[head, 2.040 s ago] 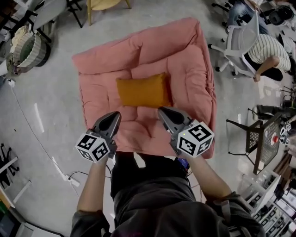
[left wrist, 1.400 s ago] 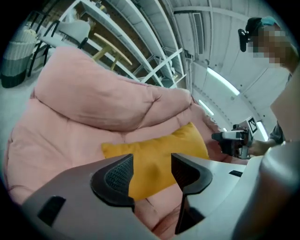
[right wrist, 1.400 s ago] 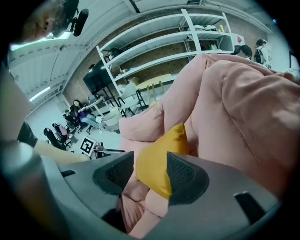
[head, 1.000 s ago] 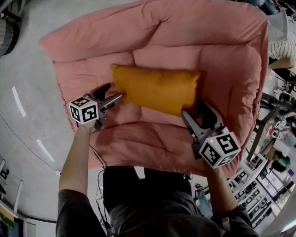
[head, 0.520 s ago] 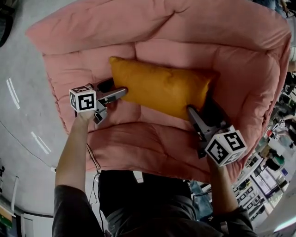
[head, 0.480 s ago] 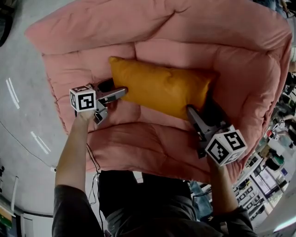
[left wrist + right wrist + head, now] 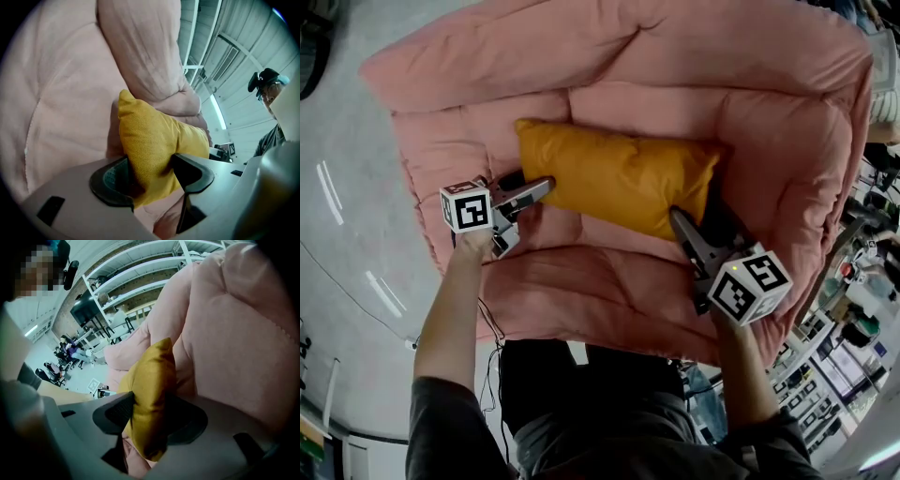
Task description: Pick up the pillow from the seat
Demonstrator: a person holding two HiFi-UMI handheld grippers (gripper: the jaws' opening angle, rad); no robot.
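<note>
Head view: left tongs (image 7: 546,184) and right tongs (image 7: 692,221) have just been closing and now clamp the pillow (image 7: 614,180) by its ends (it lies on the seat (image 7: 600,286)), so lifting seems next.

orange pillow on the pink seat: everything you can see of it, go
The pillow is a plump mustard-orange rectangle of finely textured fabric with pointed corners. It lies flat on the pink padded seat, long side along the backrest. The left gripper pinches its left end and the right gripper its lower right corner; both pairs of jaws have just been closing onto the fabric.
</note>
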